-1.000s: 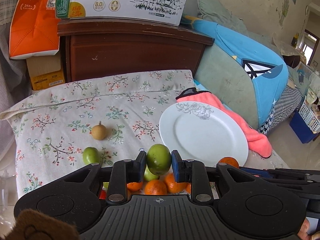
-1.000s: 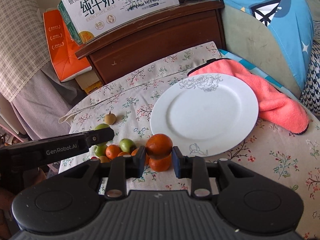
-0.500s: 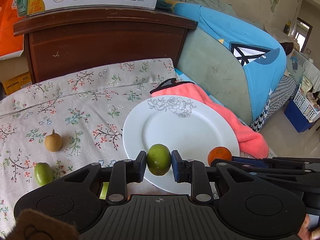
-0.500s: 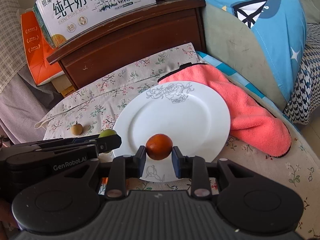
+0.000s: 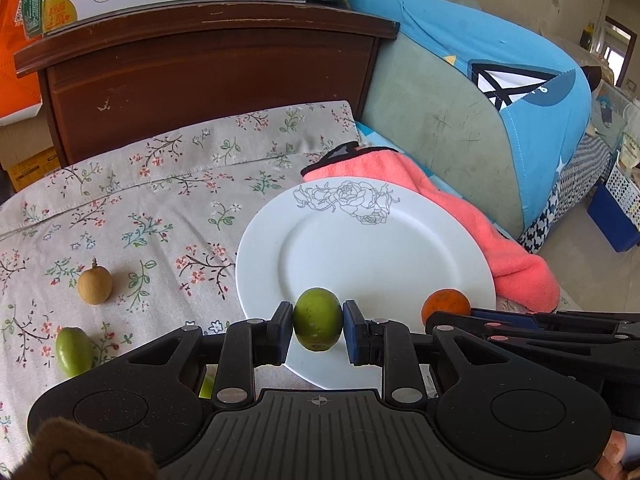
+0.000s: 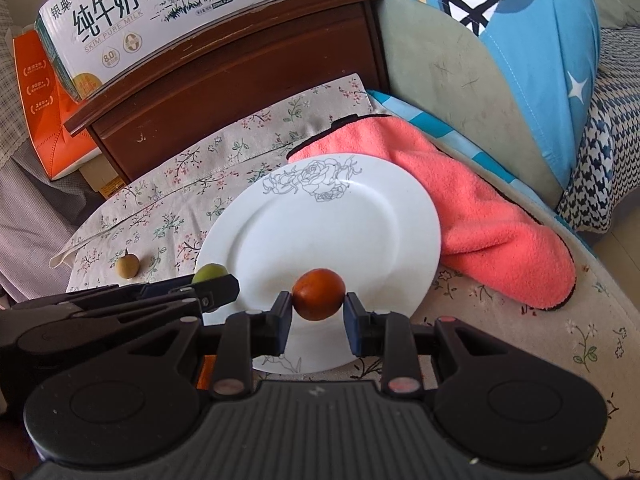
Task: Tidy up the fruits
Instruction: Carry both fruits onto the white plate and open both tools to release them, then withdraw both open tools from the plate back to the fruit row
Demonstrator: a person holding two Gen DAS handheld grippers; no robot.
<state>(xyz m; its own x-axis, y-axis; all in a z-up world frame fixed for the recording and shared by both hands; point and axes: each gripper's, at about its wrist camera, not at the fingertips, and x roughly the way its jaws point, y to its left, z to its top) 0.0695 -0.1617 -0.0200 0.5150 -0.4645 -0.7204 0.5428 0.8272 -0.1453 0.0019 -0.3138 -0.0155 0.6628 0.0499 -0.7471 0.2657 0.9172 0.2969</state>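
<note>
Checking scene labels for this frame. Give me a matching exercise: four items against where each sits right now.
Items:
1. lime
2. orange
3. longan
4. towel

Places:
A. in the right gripper
B. on the floral cloth, left of the plate
C. under the plate's far edge
D. in the left gripper

Pairs: 1-D, 2-A, 3-B, 4-C
</note>
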